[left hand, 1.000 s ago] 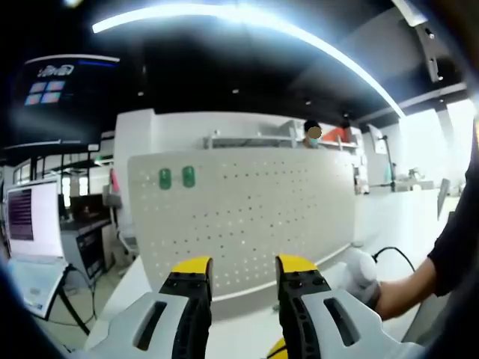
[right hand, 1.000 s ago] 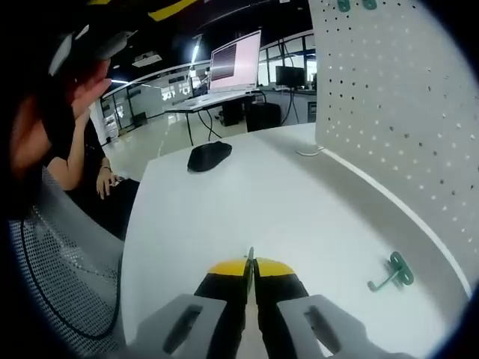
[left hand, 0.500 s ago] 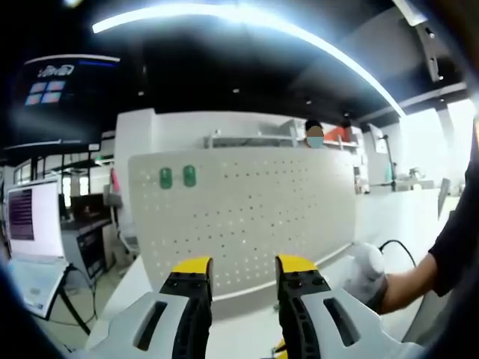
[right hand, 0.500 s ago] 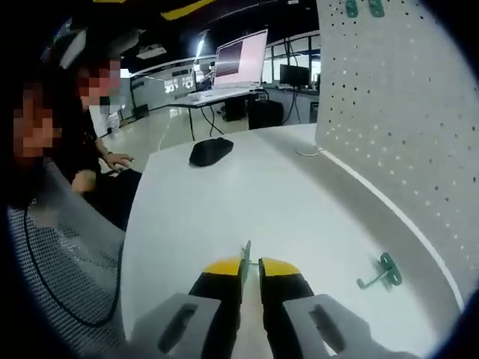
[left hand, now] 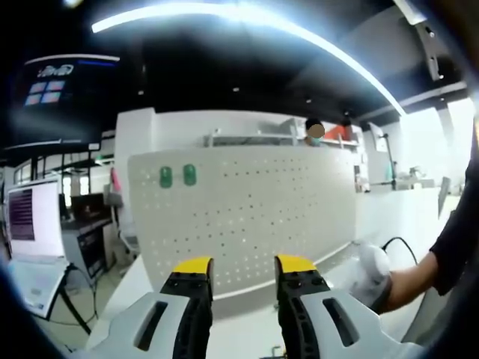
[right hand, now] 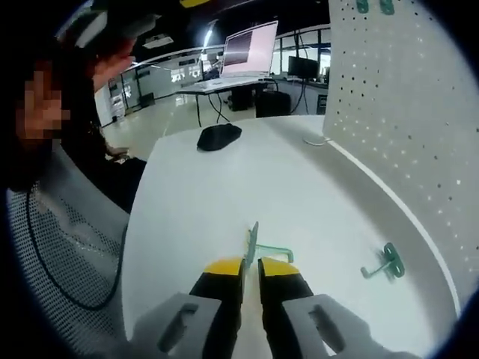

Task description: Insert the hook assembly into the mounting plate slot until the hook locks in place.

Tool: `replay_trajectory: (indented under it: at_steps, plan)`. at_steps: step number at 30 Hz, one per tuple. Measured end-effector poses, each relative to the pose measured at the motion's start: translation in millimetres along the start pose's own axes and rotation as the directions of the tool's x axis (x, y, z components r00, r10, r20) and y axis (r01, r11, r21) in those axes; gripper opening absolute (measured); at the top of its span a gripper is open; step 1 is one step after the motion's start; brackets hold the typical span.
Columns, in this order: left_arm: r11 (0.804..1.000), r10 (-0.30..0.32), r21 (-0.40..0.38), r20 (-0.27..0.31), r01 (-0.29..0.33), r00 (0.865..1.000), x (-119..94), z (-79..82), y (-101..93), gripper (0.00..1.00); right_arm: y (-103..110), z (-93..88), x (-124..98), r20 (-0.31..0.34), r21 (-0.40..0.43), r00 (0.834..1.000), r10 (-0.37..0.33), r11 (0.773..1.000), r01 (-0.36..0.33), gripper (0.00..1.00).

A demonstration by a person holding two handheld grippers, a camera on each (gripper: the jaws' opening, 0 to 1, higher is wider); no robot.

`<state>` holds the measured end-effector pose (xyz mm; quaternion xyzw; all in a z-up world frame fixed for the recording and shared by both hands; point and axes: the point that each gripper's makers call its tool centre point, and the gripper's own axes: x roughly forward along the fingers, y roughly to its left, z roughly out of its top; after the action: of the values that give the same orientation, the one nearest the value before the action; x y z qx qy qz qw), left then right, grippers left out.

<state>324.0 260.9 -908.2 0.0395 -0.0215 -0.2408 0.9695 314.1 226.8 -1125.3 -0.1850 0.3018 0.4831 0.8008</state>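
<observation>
In the left gripper view a white pegboard mounting plate (left hand: 247, 209) stands upright ahead of me, with two green hooks (left hand: 177, 176) fixed near its upper left. My left gripper (left hand: 239, 268) is open, its yellow-tipped jaws apart with nothing between them. In the right gripper view my right gripper (right hand: 251, 263) is shut on a green hook assembly (right hand: 254, 243), whose flat plate sticks up above the jaws and whose hook arm points right. A second green hook (right hand: 383, 262) lies on the white table (right hand: 224, 187) near the foot of the pegboard (right hand: 412, 105).
A black mouse (right hand: 218, 136) lies far down the table, with a laptop (right hand: 251, 48) on a desk behind it. A person sits at the left (right hand: 67, 134). A hand holding a white handle (left hand: 372, 275) shows at the right of the left gripper view.
The right gripper has lifted the green hook assembly, so more of it stands above the jaws, and the view has shifted slightly. The left gripper has stayed still.
</observation>
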Motion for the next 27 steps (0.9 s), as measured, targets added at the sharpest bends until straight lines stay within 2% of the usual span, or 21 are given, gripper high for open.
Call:
replay_trajectory:
  at_steps: [6, 9, 13, 16, 27]
  plan:
    - [1.0, -0.004, 0.003, -0.003, 0.004, 1.0, 1, -0.5, -1.3, 0.33, -23, -4.9, -3, 0.004, 0.027, 0.997, -0.08, 0.996, 0.08, 0.06]
    - [1.0, -0.006, 0.004, -0.004, 0.006, 1.0, 1, -0.8, -1.6, 0.33, -29, -5.9, -4, 0.008, 0.041, 0.995, -0.099, 0.994, 0.099, 0.07]
    - [1.0, -0.008, 0.004, -0.004, 0.008, 1.0, 1, -0.8, -2.1, 0.33, -28, 1.0, -7, 0.023, 0.045, 0.995, -0.102, 0.994, 0.1, 0.07]
    - [1.0, -0.008, 0.003, -0.004, 0.008, 1.0, 1, -0.7, -1.9, 0.33, -21, 9.9, -10, 0.038, 0.07, 0.996, -0.079, 0.995, 0.076, 0.07]
    - [1.0, -0.006, 0.002, -0.004, 0.006, 1.0, 1, -0.7, -1.2, 0.33, -16, 22.7, -1, 0.079, -0.002, 0.996, -0.042, 0.999, 0.043, 0.15]
